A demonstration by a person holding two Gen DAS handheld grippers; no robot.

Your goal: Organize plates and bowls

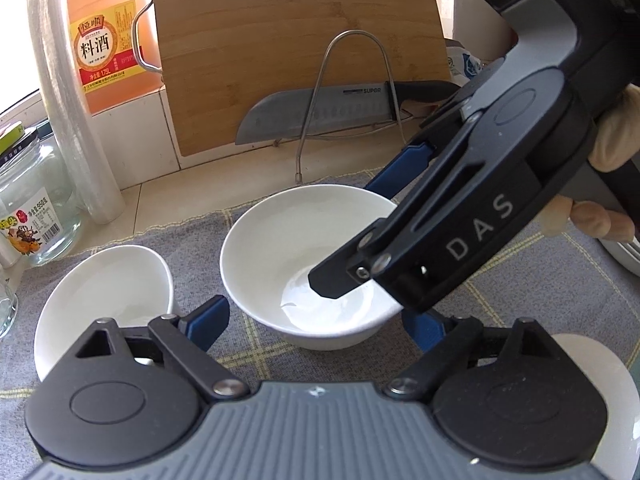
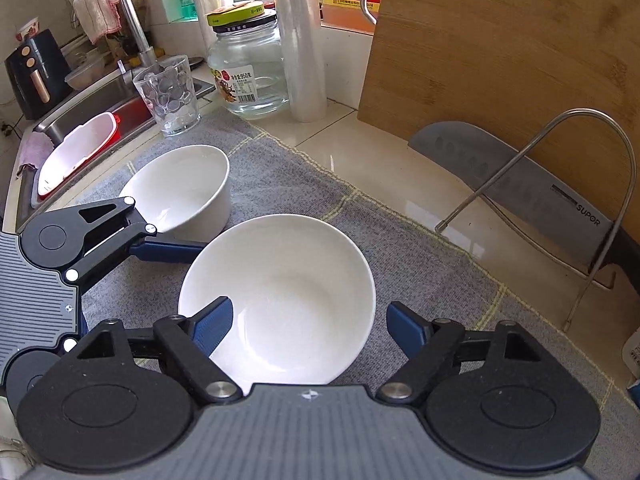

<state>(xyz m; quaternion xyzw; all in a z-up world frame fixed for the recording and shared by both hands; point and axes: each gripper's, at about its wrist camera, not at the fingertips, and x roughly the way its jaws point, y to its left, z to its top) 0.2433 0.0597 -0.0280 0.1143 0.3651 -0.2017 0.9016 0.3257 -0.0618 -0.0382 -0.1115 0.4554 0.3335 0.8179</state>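
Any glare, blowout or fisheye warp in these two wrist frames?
Left wrist: strong barrel warp bends the cutting board; the white bowl interior is nearly blown out, and the lower-right corner washes white. Right wrist: daylight sheen on the tiled counter; white bowl keeps soft shading; edges curve. Both sharp.

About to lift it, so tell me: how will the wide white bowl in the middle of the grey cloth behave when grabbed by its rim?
The wide white bowl looks glazed and glossy, so it may slip in the right tongs. It appears to be rigid ceramic, probably chipping if knocked against the smaller bowl. Its narrow base suggests it could tip when pushed.
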